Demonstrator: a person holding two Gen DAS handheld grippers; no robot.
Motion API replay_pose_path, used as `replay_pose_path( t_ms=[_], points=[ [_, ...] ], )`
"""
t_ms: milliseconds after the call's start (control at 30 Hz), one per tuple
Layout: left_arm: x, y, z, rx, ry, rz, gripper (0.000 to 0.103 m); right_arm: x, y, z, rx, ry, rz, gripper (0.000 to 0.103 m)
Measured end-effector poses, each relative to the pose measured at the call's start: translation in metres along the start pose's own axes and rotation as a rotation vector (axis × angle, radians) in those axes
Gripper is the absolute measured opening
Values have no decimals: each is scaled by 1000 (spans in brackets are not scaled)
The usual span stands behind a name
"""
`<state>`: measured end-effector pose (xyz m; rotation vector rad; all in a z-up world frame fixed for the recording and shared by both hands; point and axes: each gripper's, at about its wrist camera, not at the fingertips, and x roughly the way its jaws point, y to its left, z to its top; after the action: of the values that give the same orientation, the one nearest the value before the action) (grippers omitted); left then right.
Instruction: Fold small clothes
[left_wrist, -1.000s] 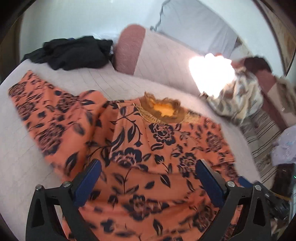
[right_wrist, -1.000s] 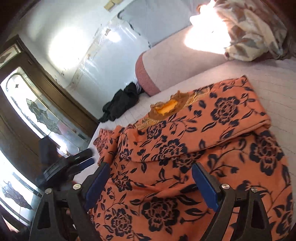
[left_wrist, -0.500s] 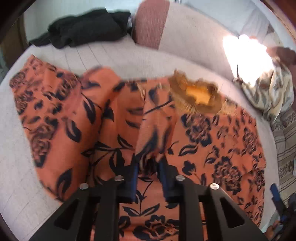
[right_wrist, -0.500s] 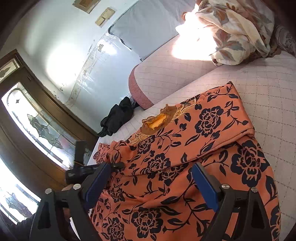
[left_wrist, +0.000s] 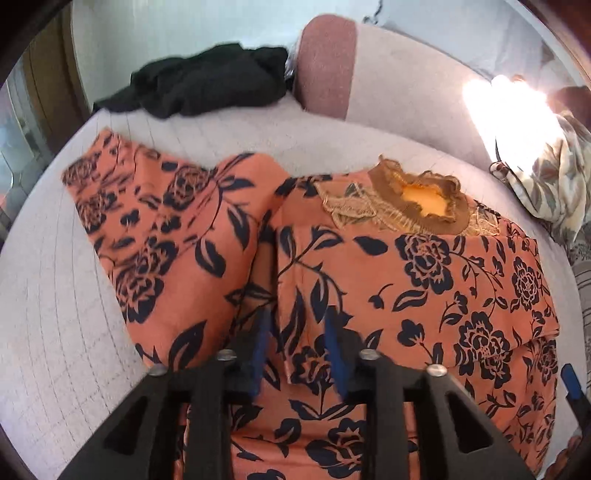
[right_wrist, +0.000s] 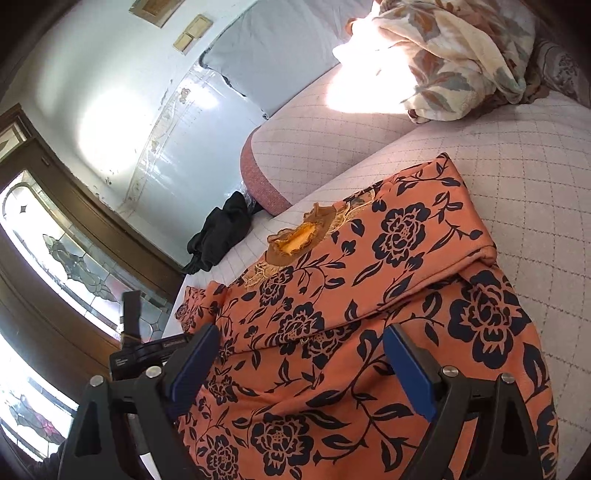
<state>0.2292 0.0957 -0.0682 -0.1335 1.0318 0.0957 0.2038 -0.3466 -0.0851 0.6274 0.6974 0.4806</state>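
Orange cloth printed with dark navy flowers, a small dress (left_wrist: 424, 280), lies spread on a pale quilted bed (left_wrist: 55, 332). Its brown frilled neckline (left_wrist: 421, 195) sits at the far side.

The left hand-held gripper (left_wrist: 297, 354) has its blue pads drawn close together, pinching a raised ridge of the dress at a lengthwise crease. To the left of that crease one sleeve (left_wrist: 155, 229) lies fanned out flat on the bed, reaching far left.

The right hand-held gripper (right_wrist: 299, 369) hangs with its blue pads spread wide apart, low over the near part of the dress (right_wrist: 351, 332); nothing lies between its pads, and whether they brush the cloth cannot be told. In its view the right sleeve lies folded across the body of the dress, and the left hand-held gripper's black body shows at the near left edge of the bed.

A heap of black clothing (left_wrist: 207, 81) lies at the far left of the bed, beside a pink-ended bolster (left_wrist: 325, 62). A crumpled cream blanket with a leaf print (right_wrist: 454, 59) is bunched at the far right, next to a patch of glaring sunlight. A wooden door with leaded glass (right_wrist: 66, 266) stands to the left of the bed.
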Motion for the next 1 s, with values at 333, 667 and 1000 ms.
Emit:
replay_pose_path(
  t_ms=[333, 667, 1000],
  points=[
    [-23, 0, -12, 63, -40, -5, 59, -4, -15, 3, 54, -37, -30, 92],
    [-39, 211, -12, -642, -97, -255, 74, 1, -9, -3, 27, -19, -44, 92],
    [32, 304, 59, -834, -125, -340, 73, 34, -3, -15, -26, 62, -85, 92]
  ],
)
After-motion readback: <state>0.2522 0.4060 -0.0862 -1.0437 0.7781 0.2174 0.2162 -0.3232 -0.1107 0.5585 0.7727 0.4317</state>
